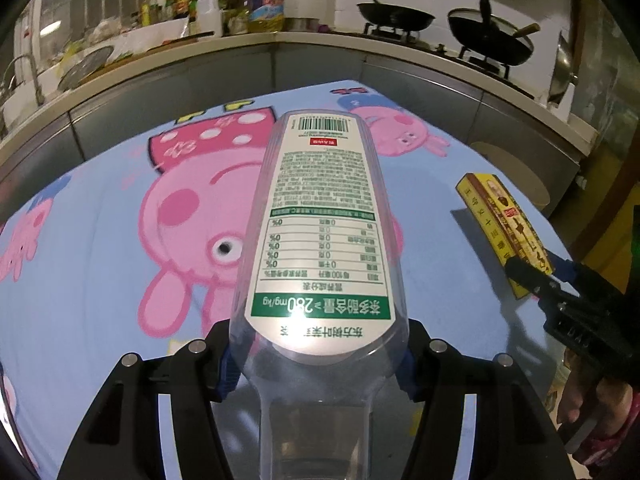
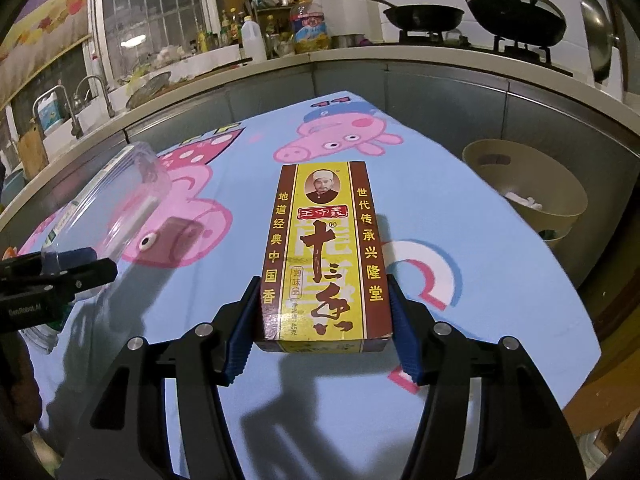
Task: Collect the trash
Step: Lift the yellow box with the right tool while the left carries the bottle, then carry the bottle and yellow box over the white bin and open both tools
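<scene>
In the left wrist view, the left gripper [image 1: 316, 364] clasps a clear plastic bottle with a white and green printed label [image 1: 316, 232] near its neck, blue pads pressed on both sides. The bottle runs up the centre of the frame over a light blue tablecloth printed with pink cartoon pigs [image 1: 100, 260]. At the right edge of that frame, the right gripper [image 1: 536, 280] grips the end of a yellow and brown cardboard seasoning box [image 1: 500, 220].

In the right wrist view, the right gripper [image 2: 322, 336] has its blue pads clamped on the box's [image 2: 324, 248] long sides, in the centre of the frame. A beige plastic bin [image 2: 560, 188] sits at the right beyond the table edge, with something white inside. The left gripper [image 2: 76, 268] and bottle [image 2: 116, 200] appear at the left.
</scene>
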The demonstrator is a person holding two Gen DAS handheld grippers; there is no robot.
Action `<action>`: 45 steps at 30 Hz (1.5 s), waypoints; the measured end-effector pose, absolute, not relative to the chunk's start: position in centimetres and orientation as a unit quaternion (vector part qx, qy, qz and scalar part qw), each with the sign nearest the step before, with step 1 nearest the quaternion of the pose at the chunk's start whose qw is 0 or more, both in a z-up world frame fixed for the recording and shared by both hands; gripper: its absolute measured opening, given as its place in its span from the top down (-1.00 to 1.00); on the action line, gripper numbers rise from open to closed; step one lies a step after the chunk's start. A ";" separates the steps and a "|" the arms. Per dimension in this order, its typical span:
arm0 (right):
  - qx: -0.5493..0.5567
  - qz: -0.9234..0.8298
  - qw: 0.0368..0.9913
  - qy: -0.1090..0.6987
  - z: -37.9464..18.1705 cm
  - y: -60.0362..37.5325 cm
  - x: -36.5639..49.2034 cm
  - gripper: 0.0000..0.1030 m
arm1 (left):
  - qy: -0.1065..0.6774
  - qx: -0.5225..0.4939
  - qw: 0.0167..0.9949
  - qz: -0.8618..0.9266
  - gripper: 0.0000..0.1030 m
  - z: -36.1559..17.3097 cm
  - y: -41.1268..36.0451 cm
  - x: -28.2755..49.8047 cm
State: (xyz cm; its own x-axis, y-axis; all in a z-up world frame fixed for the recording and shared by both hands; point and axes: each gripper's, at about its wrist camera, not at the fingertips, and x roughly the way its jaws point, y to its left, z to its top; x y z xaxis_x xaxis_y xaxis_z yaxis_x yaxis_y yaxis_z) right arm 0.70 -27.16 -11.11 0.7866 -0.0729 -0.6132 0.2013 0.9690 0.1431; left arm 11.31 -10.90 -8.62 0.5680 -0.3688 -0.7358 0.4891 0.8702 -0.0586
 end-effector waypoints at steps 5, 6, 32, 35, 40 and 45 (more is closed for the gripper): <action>0.114 -0.088 0.940 0.308 -10.7 -29.0 0.0 -0.12 | 0.390 0.094 0.878 -0.262 -0.18 -7.7 -13.6 11.7; 0.118 -0.092 0.941 0.305 -10.6 -29.6 -0.2 -0.12 | 0.389 0.097 0.877 -0.265 -0.18 -7.6 -14.1 11.7; 0.269 -0.205 0.903 0.265 -11.0 -54.9 2.1 -0.12 | 0.435 0.217 0.748 -0.451 -0.19 -6.8 -46.2 18.3; 0.285 -0.209 0.897 0.265 -11.2 -57.2 3.7 -0.12 | 0.456 0.208 0.733 -0.460 -0.20 -7.8 -49.2 20.0; 0.308 -0.209 0.886 0.278 -12.4 -59.7 7.0 -0.38 | 0.465 0.185 0.749 -0.435 -0.64 -8.6 -51.4 22.8; 0.322 -0.230 0.886 0.241 -12.1 -59.9 5.6 -0.39 | 0.459 0.146 0.764 -0.428 -0.64 -7.3 -49.0 23.3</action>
